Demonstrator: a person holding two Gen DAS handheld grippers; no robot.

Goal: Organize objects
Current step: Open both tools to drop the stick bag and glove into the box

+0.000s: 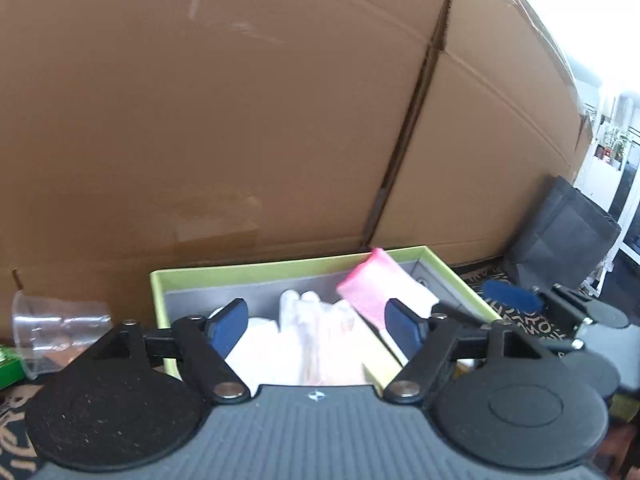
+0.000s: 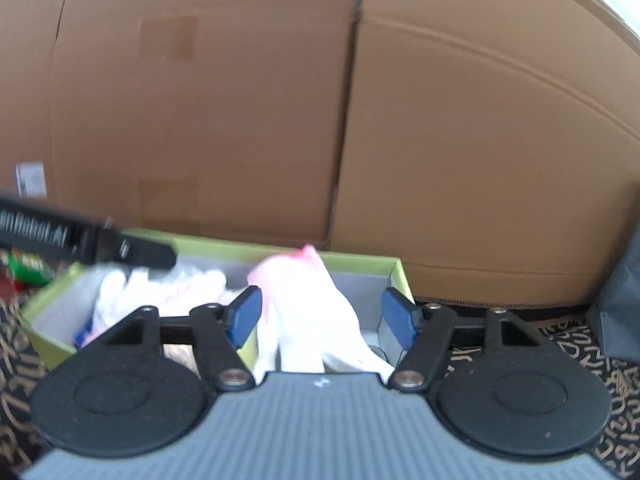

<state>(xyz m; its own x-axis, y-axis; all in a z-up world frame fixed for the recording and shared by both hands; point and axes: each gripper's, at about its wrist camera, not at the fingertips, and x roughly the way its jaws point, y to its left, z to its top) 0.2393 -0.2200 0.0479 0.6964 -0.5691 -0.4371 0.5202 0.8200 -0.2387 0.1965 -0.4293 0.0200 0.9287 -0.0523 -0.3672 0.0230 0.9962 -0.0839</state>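
Observation:
A green-rimmed open box (image 1: 256, 269) with a grey inside sits on the patterned floor against a big cardboard carton. It holds white gloves (image 1: 320, 332), one with a pink cuff (image 1: 370, 288). My left gripper (image 1: 316, 330) is open and empty, just above the box's near side. In the right wrist view the same box (image 2: 396, 276) shows, with a white glove with a pink cuff (image 2: 308, 312) draped over its near wall. My right gripper (image 2: 322, 316) is open, its blue pads on either side of that glove without touching it. The right gripper also shows in the left wrist view (image 1: 532, 304).
A clear plastic cup (image 1: 52, 328) lies on its side left of the box, next to a green packet (image 1: 8, 364). A dark grey bag (image 1: 568, 232) stands right of the box. The tall cardboard carton (image 1: 280, 100) walls off the back. The left gripper's body crosses the right wrist view (image 2: 80, 240).

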